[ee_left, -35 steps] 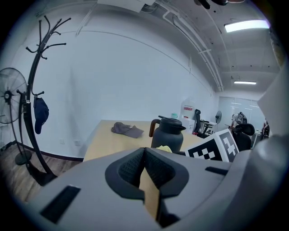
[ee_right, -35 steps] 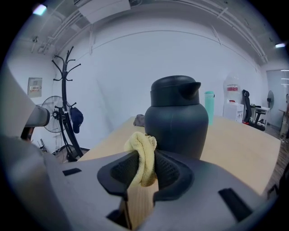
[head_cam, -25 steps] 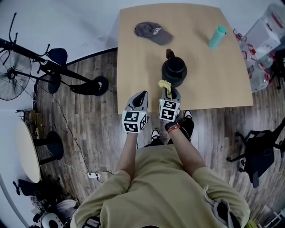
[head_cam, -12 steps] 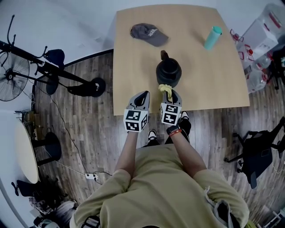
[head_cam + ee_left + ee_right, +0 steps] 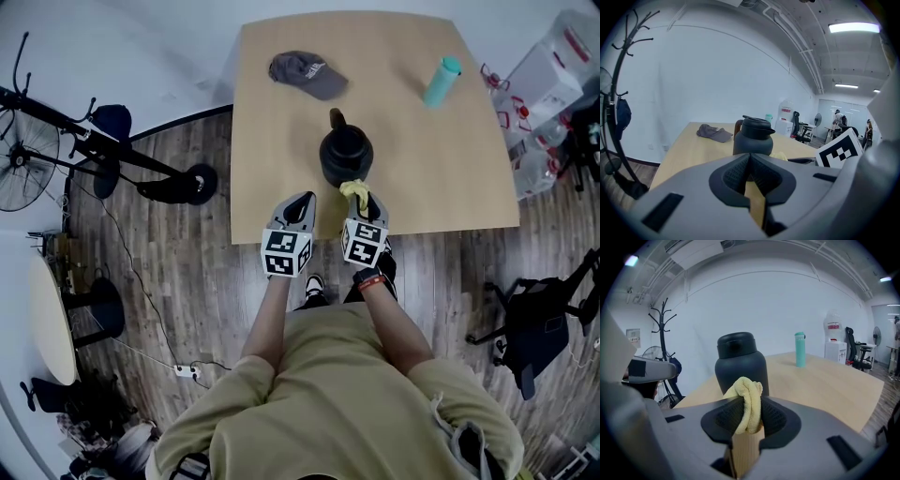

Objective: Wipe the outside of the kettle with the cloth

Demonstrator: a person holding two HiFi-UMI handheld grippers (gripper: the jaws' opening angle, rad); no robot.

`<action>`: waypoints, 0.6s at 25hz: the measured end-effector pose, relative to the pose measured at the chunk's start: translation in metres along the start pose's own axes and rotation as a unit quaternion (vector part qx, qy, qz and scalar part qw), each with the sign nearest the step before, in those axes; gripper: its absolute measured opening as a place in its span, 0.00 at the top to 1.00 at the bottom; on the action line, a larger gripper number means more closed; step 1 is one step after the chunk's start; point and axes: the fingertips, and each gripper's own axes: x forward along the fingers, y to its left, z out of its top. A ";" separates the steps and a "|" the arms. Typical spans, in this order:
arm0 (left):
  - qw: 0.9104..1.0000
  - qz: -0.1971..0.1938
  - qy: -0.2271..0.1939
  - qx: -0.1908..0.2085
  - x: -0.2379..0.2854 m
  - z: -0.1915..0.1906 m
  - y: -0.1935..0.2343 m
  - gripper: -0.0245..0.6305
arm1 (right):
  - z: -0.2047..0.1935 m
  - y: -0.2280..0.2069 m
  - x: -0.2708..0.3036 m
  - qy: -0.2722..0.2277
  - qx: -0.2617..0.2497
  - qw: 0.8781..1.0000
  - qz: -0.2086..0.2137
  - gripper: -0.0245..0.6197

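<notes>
A dark kettle (image 5: 344, 155) stands near the front middle of the wooden table (image 5: 450, 159); it also shows as the kettle (image 5: 753, 137) and the kettle (image 5: 740, 363) in the two gripper views. My right gripper (image 5: 361, 199) is shut on a bunched yellow cloth (image 5: 353, 191), held just in front of the kettle's near side; the cloth (image 5: 748, 404) sits pinched between the jaws. My left gripper (image 5: 299, 208) hangs at the table's front edge, left of the kettle, its jaws closed together with nothing in them.
A grey cap (image 5: 306, 73) lies at the table's far left and a teal bottle (image 5: 440, 81) stands far right. A floor fan (image 5: 28, 150) and stand are at left, a black chair (image 5: 544, 323) at right, white boxes (image 5: 548, 89) beyond the table.
Both grippers have drifted slightly toward the kettle; the right one with the cloth now sits closer to its near side. The head view has shifted a little.
</notes>
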 end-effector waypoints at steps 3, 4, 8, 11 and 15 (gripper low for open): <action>1.000 -0.001 -0.001 -0.001 0.007 0.003 -0.005 0.93 | 0.002 -0.015 0.002 0.001 0.002 1.000 -0.009 0.78; 1.000 0.000 -0.001 -0.002 0.009 0.004 -0.007 0.93 | 0.003 -0.020 0.002 0.001 0.002 1.000 -0.012 0.78; 1.000 0.001 0.000 -0.006 0.020 0.003 -0.012 0.93 | 0.009 -0.038 0.006 -0.001 0.004 1.000 -0.020 0.78; 1.000 0.002 0.001 -0.010 0.027 0.004 -0.016 0.93 | 0.015 -0.052 0.012 -0.003 0.006 1.000 -0.024 0.78; 1.000 0.007 0.002 -0.014 0.035 0.004 -0.020 0.93 | 0.022 -0.068 0.025 -0.001 0.003 1.000 -0.027 0.79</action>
